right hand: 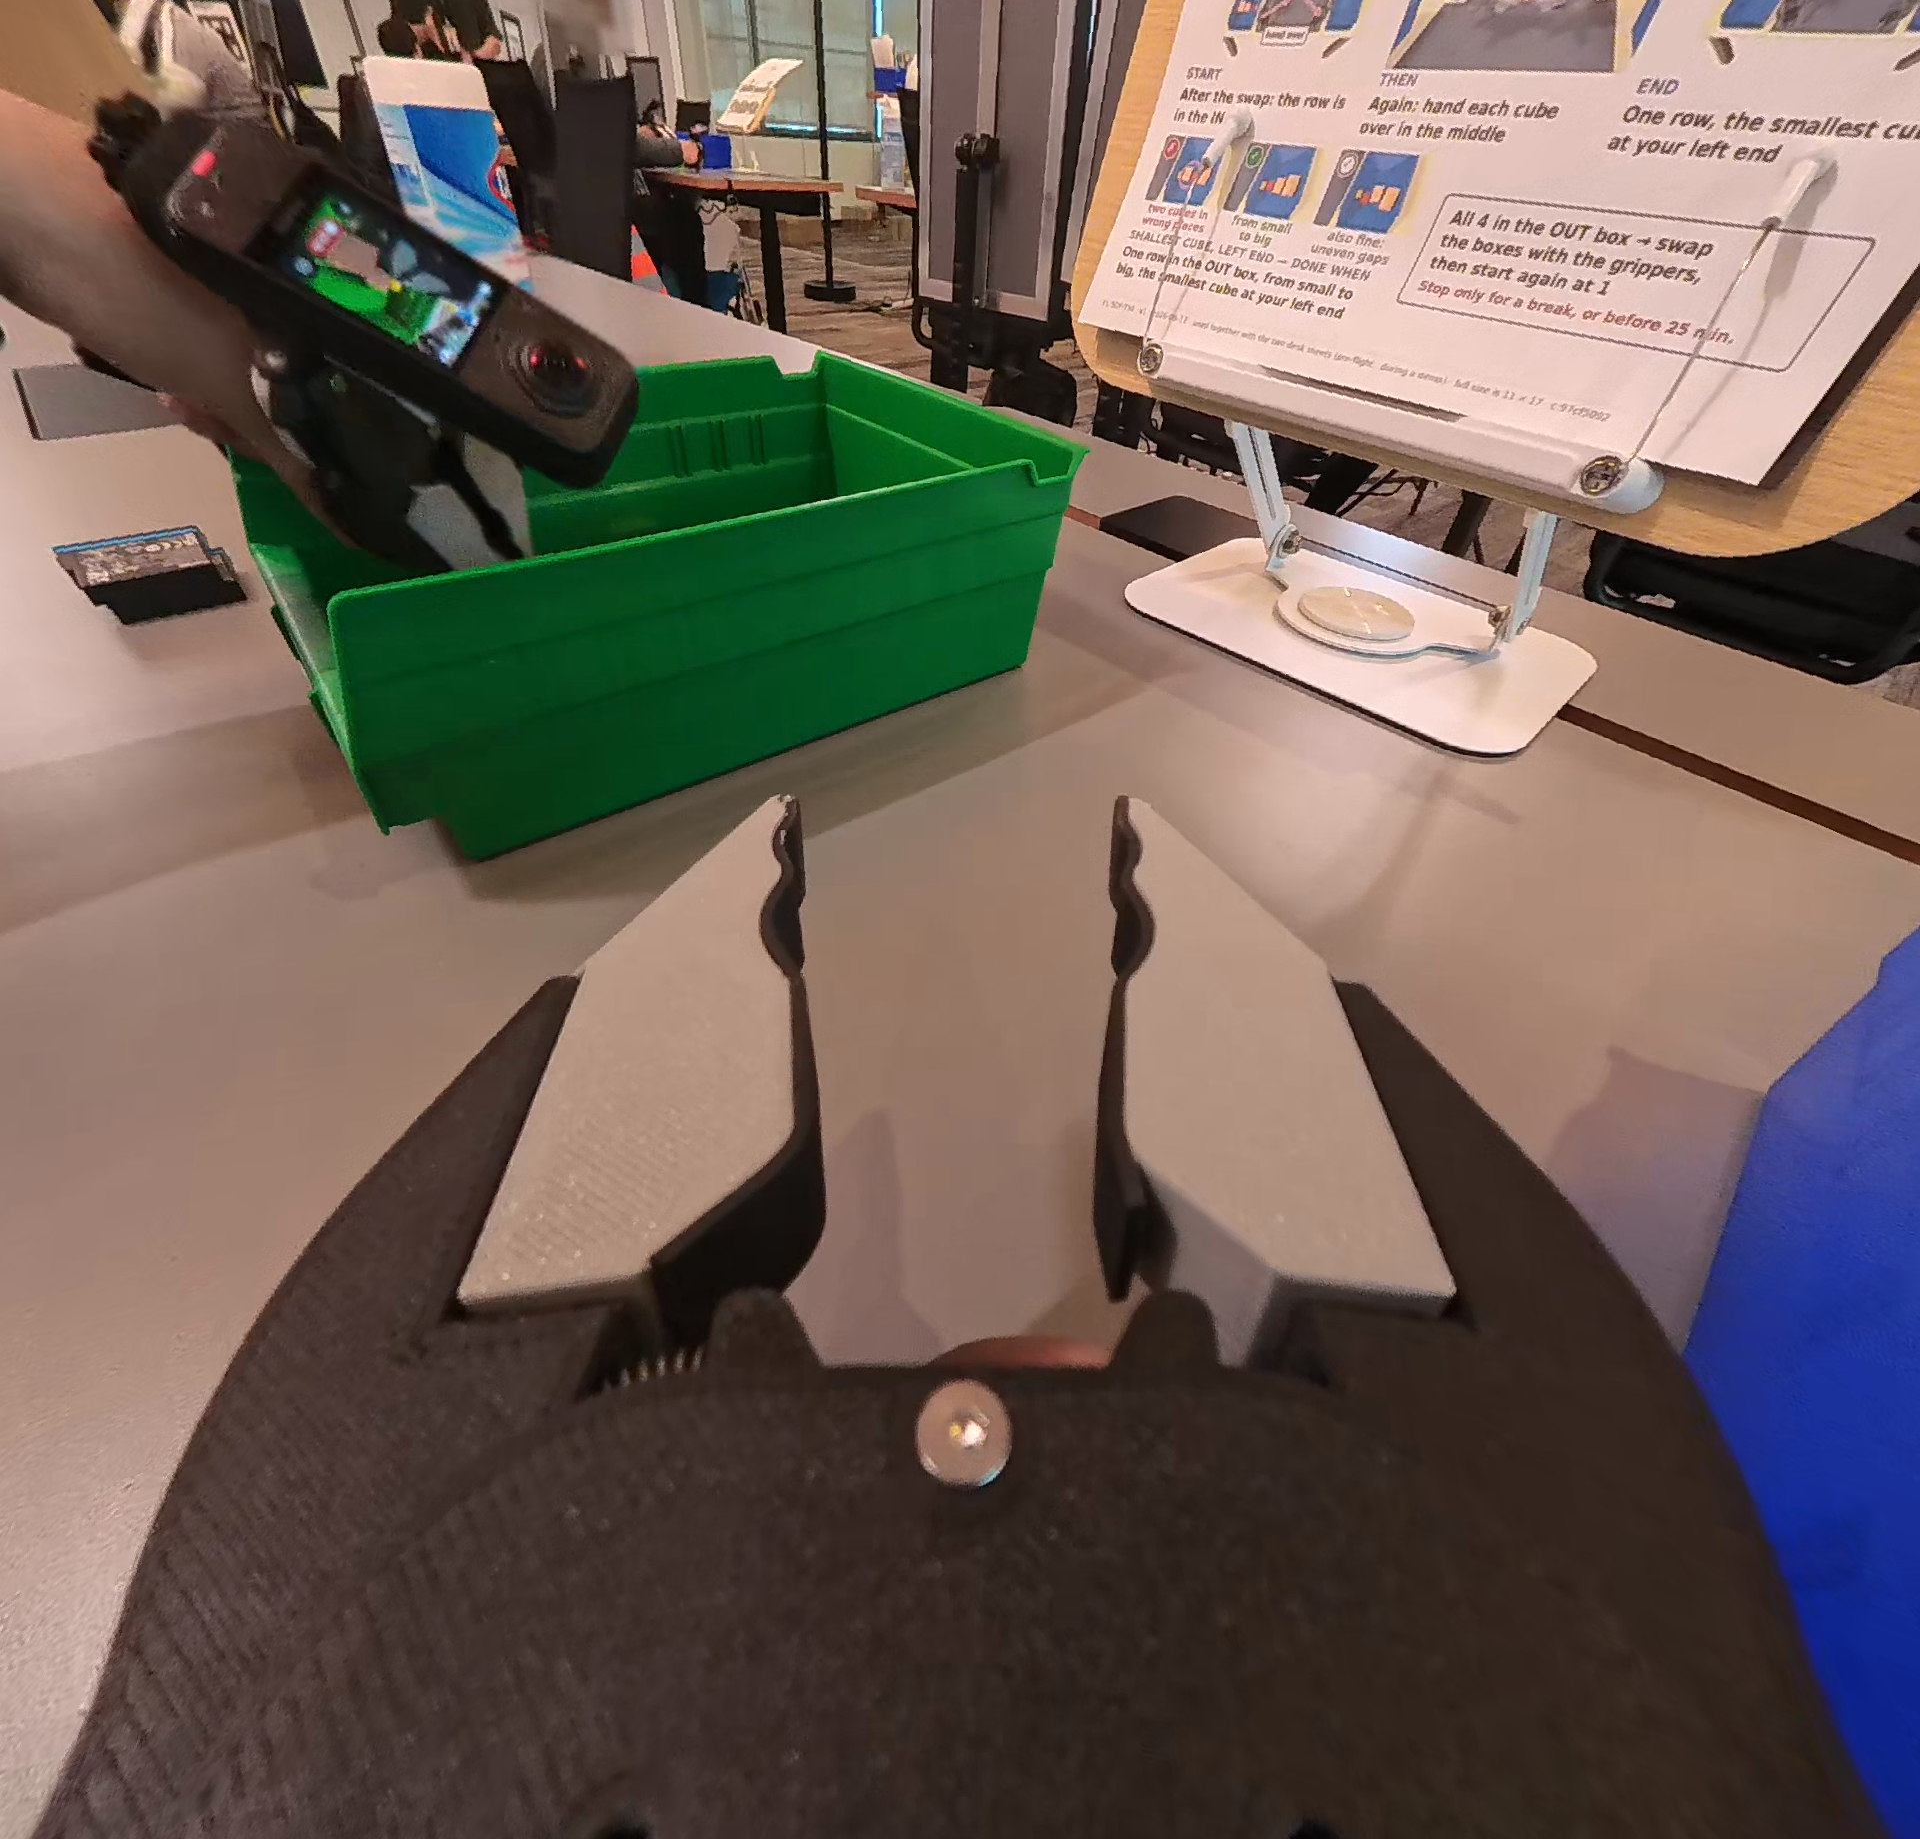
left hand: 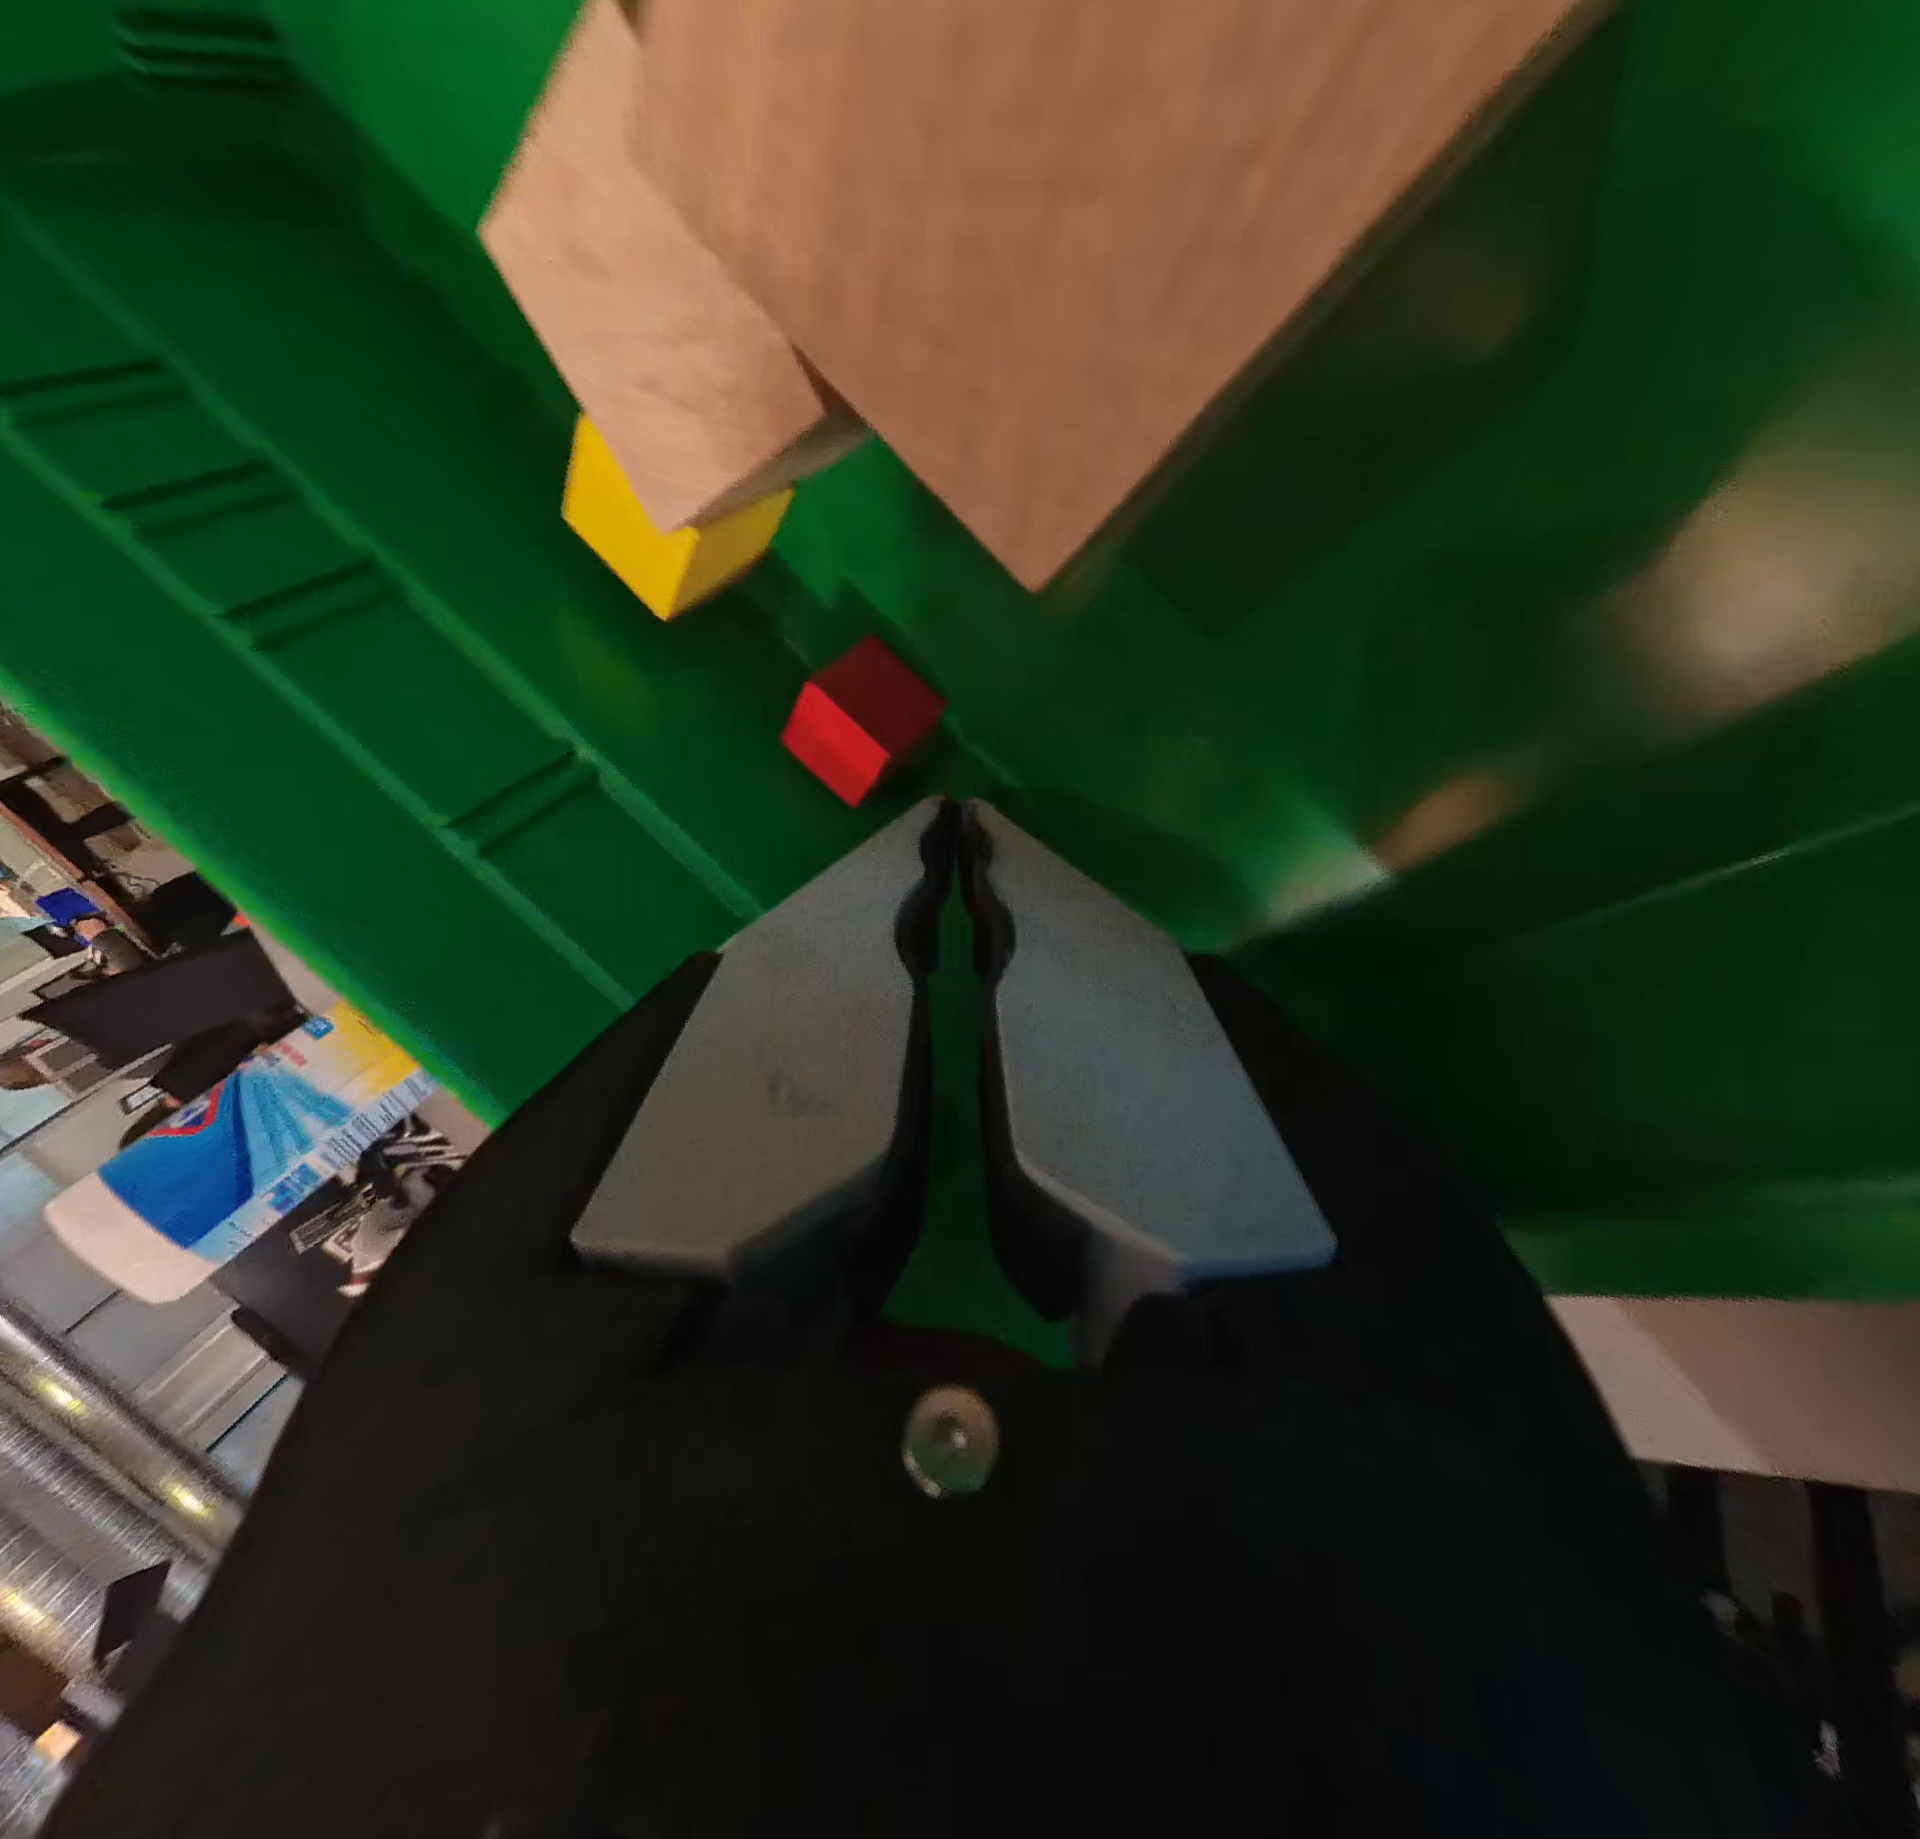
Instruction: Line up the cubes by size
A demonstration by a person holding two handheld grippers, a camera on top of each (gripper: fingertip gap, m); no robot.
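L tongs (left hand: 954,810) closed, empty – red cube (left hand: 860,721) just ahead-left of tips; R tongs (right hand: 954,813) open, well off green bin (right hand: 675,636)

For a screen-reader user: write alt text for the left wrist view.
The shut left gripper points down into a green bin, its tips just short of a small red cube. Beyond lie a yellow cube and two larger, blurred plain wooden cubes, the smaller wooden cube overlapping the yellow one and the biggest cube filling the top of the picture.
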